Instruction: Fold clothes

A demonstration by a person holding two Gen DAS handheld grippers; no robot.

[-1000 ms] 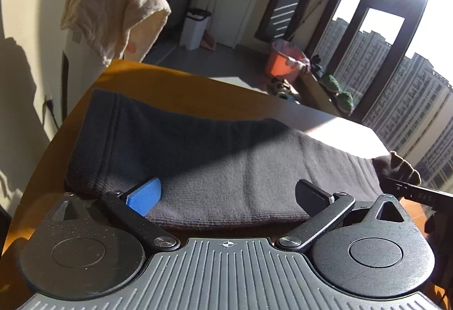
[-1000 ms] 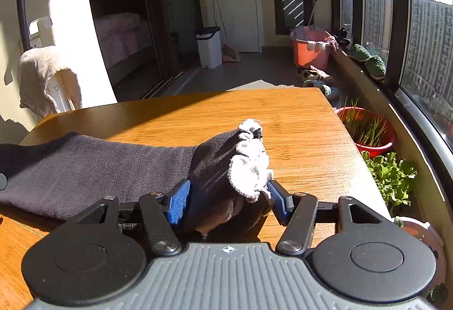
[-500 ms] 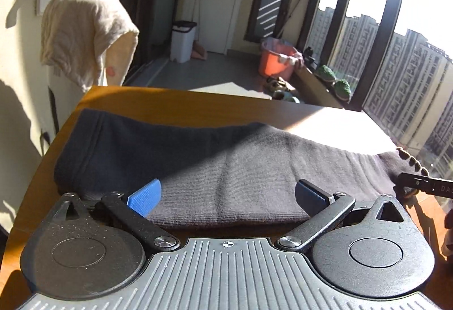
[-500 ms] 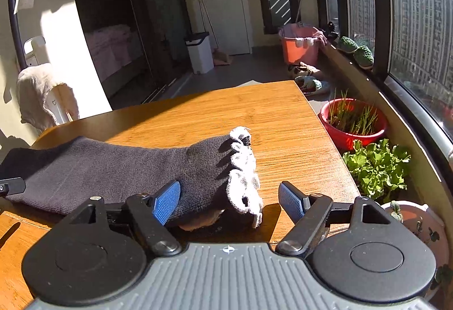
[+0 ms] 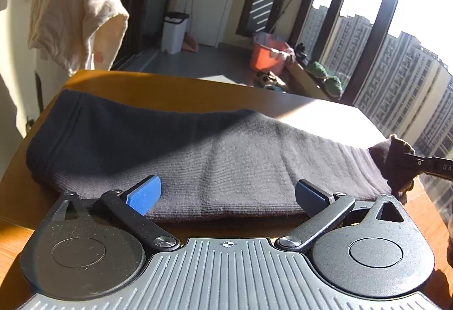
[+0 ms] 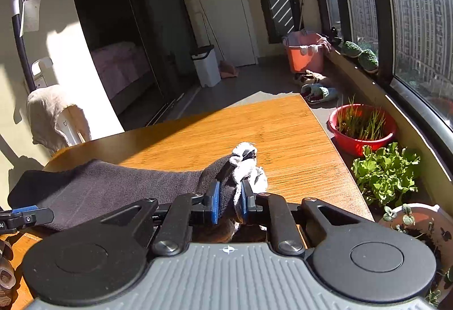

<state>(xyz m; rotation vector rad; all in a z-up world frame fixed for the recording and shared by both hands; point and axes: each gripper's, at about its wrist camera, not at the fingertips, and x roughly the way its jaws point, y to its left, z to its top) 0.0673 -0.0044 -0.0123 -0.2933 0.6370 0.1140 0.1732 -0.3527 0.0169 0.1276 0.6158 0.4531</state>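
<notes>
Jaws of our right gripper (image 6: 228,203) pinch the garment's (image 5: 198,157) bunched white-trimmed end; those of our left gripper (image 5: 226,192) stand spread at its near edge. Garment lies lengthwise on the table (image 6: 283,134). To fold cleanly, we judge the left should clamp that edge while the right carries its end across, keeping it taut.

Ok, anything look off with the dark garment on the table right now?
Only its right end: the dark grey knitted garment lies flat on the wooden table, but that end is bunched, white inner fabric showing, pinched in the right gripper. The left gripper is open.
</notes>
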